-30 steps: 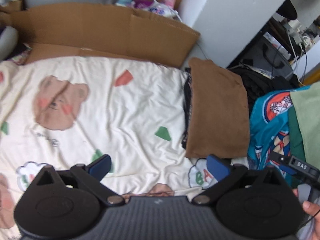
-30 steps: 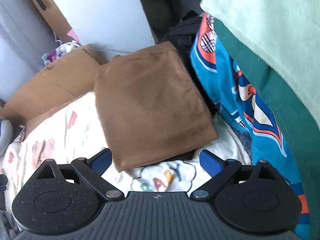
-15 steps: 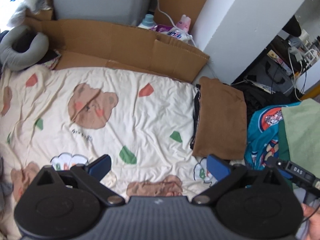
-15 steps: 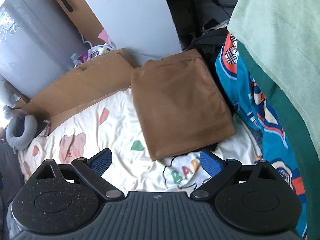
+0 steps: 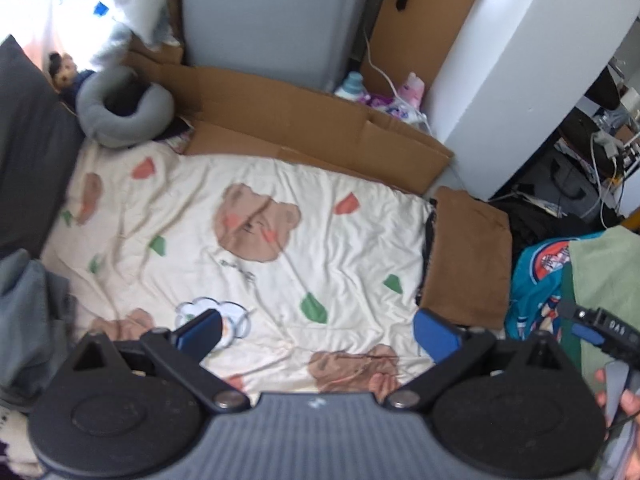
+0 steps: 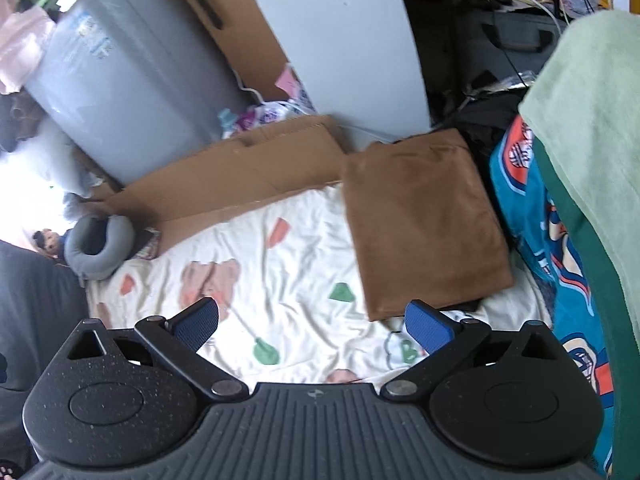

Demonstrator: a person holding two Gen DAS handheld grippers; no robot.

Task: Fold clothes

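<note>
Brown garment is already folded flat and parked at the right edge of the bear-print blanket, sitting on a darker folded piece that peeks out under its blanket-side edge — looks like your finished stack, kept off the middle so the blanket stays free as the folding area. Its far end sits just beside the flattened cardboard that borders the blanket's far side. To the right of the brown garment: a teal printed fabric with green cloth draped over it, probably the unfolded supply. Grey fabric is bunched off the blanket's left edge; grey neck pillow at its far-left corner.

Left tool: fingers spread wide, nothing between them, raised above the blanket's near edge, touching nothing. Right tool: same — wide open, empty, raised over the blanket with its right finger near the brown garment's near corner, no contact.

My read: you're between items. Next is picking up a fresh piece, likely from the teal/green pile.
</note>
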